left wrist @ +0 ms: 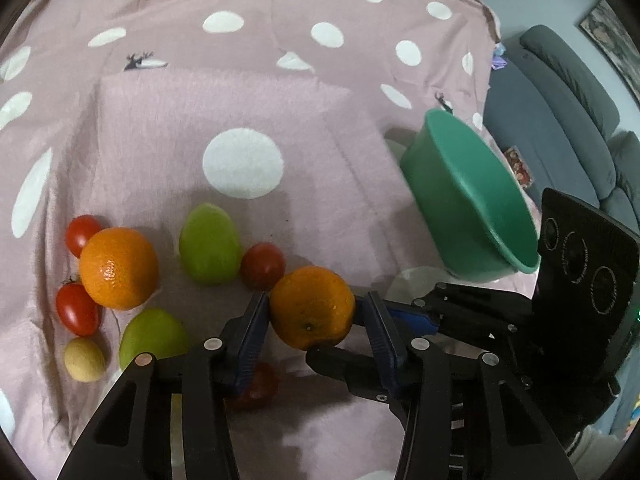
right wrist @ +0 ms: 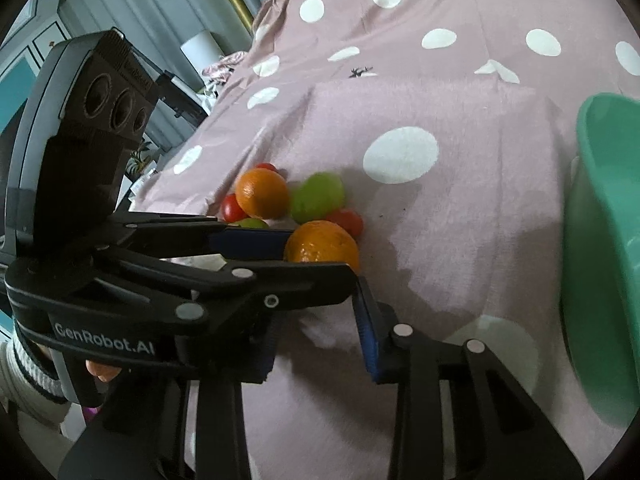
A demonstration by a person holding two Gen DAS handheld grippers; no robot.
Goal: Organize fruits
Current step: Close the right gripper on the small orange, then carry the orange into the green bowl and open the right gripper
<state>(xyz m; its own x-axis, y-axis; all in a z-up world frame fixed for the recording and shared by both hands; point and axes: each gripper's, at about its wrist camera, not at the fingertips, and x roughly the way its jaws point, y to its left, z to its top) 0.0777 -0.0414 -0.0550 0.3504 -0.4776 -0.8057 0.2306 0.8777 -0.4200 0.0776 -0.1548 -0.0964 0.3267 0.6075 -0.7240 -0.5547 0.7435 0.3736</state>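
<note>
An orange point(left wrist: 312, 308) lies on the pink dotted cloth point(left wrist: 240, 100), and my left gripper point(left wrist: 316, 316) is shut on it, one blue pad on each side. From the right wrist view the left gripper point(right wrist: 320, 258) reaches in from the left around the same orange point(right wrist: 324, 246). My right gripper point(right wrist: 316, 348) stands close beside it, jaws narrowly apart over bare cloth; one black finger point(left wrist: 332, 360) crosses under the orange. A second orange point(left wrist: 119, 268), two green fruits point(left wrist: 210, 250), red tomatoes point(left wrist: 262, 266) and a small tan fruit point(left wrist: 84, 360) lie to the left.
A green plastic bowl point(left wrist: 472, 200) stands at the right on the cloth, close to the right gripper and large in its view point(right wrist: 600, 260). A grey sofa point(left wrist: 560, 120) lies beyond the cloth's edge. A person's sleeve point(right wrist: 24, 372) shows at the lower left.
</note>
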